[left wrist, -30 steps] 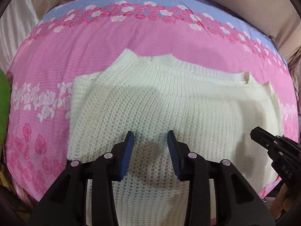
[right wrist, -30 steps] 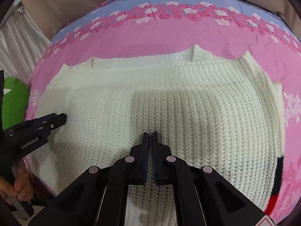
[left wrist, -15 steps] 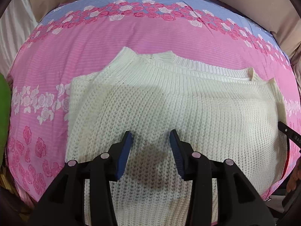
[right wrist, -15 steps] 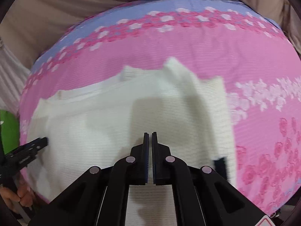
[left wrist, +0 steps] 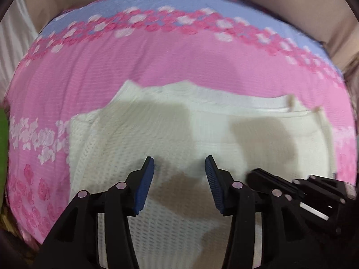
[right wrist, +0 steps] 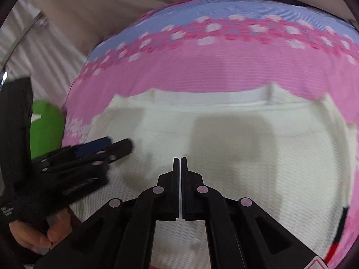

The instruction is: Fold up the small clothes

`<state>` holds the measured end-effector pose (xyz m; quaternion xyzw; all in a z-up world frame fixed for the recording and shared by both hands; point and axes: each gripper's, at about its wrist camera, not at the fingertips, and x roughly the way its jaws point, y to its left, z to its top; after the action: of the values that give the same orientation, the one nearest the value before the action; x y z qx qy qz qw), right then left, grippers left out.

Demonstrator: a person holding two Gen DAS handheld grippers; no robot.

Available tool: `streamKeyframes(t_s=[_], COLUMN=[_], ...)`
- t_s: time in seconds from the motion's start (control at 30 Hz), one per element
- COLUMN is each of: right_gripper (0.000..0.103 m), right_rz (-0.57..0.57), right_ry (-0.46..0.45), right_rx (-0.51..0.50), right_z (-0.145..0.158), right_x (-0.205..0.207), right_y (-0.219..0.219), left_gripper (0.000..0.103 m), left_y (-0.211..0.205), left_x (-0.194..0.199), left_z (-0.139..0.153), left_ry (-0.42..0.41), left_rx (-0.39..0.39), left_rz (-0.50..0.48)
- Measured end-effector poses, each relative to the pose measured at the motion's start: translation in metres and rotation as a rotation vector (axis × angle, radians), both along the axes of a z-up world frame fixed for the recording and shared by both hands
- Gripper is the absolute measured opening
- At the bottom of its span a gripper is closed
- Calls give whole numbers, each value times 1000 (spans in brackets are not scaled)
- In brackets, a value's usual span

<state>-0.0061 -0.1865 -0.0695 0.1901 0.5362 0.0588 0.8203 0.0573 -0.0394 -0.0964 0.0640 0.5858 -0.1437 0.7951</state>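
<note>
A cream-white, chunky-knit sweater (left wrist: 202,134) lay spread flat on a pink cloth printed with bands of white and deeper pink roses and a pale blue stripe along its far edge (left wrist: 157,67). The cloth covered the surface beneath it; beige fabric (right wrist: 134,11) rose behind the far edge, and a bright green object (right wrist: 44,127) sat off the left side, partly hidden behind the left gripper's black body. The sweater's ribbed neckline ran along its far side, and its open, netted stitch showed most clearly close to the cameras; farther off the weave was blurred. A small dark and red patch (right wrist: 338,231) showed at the sweater's right edge, too blurred to identify.

The left gripper (left wrist: 179,168), black with blue ribbed pads, hovered over the near part of the sweater with its jaws spread wide apart and nothing between them. The right gripper (right wrist: 180,163) hung over the middle of the sweater just beside it, its jaws pressed together with only a hairline gap; no fabric showed between them. Grey shadows of both tools fell across the knit. In the right wrist view a bare hand (right wrist: 33,235) gripped the left tool's handle at the lower left
</note>
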Motion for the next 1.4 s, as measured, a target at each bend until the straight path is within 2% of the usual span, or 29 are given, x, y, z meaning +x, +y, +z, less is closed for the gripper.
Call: streamKeyframes(t_s=[0.07, 0.13, 0.2, 0.27, 0.37, 0.4, 0.43, 0.47, 0.5, 0.53, 0.57, 0.63, 0.7, 0.73, 0.8, 0.83, 0.87, 0.97, 1.0, 1.07, 1.17, 1.2, 1.23, 1.27, 1.3, 1.4], right_gripper=[0, 0, 0, 0, 0, 0, 0, 0, 0, 0, 0, 2, 4, 4, 3, 0, 0, 0, 4, 4, 0, 0, 7, 9, 9, 9], right_rz=[67, 70, 0, -103, -291, -353, -395, -455, -466, -479, -496, -448, -373, -329, -265, -240, -227, -227, -212, -169, -136, -159, -198, -218, -239, -245], right_ry=[19, 28, 31, 26, 61, 60, 49, 65, 65, 55, 56, 41, 19, 26, 65, 121, 142, 107, 88, 93, 151, 142, 133, 112, 83, 23], right_rx=[-42, -63, -25, 12, -49, 1, 71, 38, 19, 46, 47, -26, -76, -85, -134, -180, -171, -129, -128, -146, -182, -167, -159, -148, -133, -1], right_z=[-12, -19, -21, -22, -27, -32, -37, -38, -38, -35, -30, -11, 1, 1, -12, -30, -41, -22, -14, -9, -35, -35, -27, -20, -10, 8], right_x=[14, 15, 6, -7, -35, -49, -59, -68, -74, -77, -80, -82, -84, -87, -90, -91, -97, -103, -105, -109, -117, -119, -117, -115, -116, -101], right_y=[22, 13, -22, -71, -138, -164, -181, -194, -201, -204, -202, -185, -165, -158, -148, -148, -153, -162, -162, -161, -165, -167, -164, -159, -150, -112], left_gripper=[48, 48, 48, 45, 44, 44, 44, 43, 43, 42, 44, 48, 58, 63, 63, 63, 63, 64, 64, 66, 78, 79, 79, 81, 84, 81], left_y=[20, 39, 59, 71, 72, 71, 69, 68, 69, 72, 76, 86, 101, 112, 129, 140, 152, 173, 175, 175, 174, 174, 178, 180, 180, 174], left_x=[7, 13, 18, 19, 18, 16, 16, 13, 12, 8, 3, -10, -28, -43, -62, -74, -86, -116, -120, -125, -116, -111, -104, -98, -94, -90], left_z=[-3, -2, -3, -4, -3, -3, -2, -1, 3, 9, 15, 26, 30, 28, 20, 13, 9, 3, 2, 0, -7, -10, -19, -26, -25, -23], left_ry=[0, -3, -2, 10, -5, -14, -20, -23, -22, -26, -36, -53, -56, -47, -16, 22, 53, 91, 96, 101, 78, 77, 107, 141, 138, 140], left_rx=[-38, -48, -51, -99, -104, -96, -95, -95, -95, -92, -90, -69, -61, -42, -13, -17, -39, -125, -137, -162, -178, -190, -209, -232, -257, -254], left_rz=[31, 65, 102, 120, 110, 106, 105, 108, 116, 126, 135, 156, 190, 231, 303, 358, 421, 562, 575, 579, 546, 546, 553, 571, 582, 547])
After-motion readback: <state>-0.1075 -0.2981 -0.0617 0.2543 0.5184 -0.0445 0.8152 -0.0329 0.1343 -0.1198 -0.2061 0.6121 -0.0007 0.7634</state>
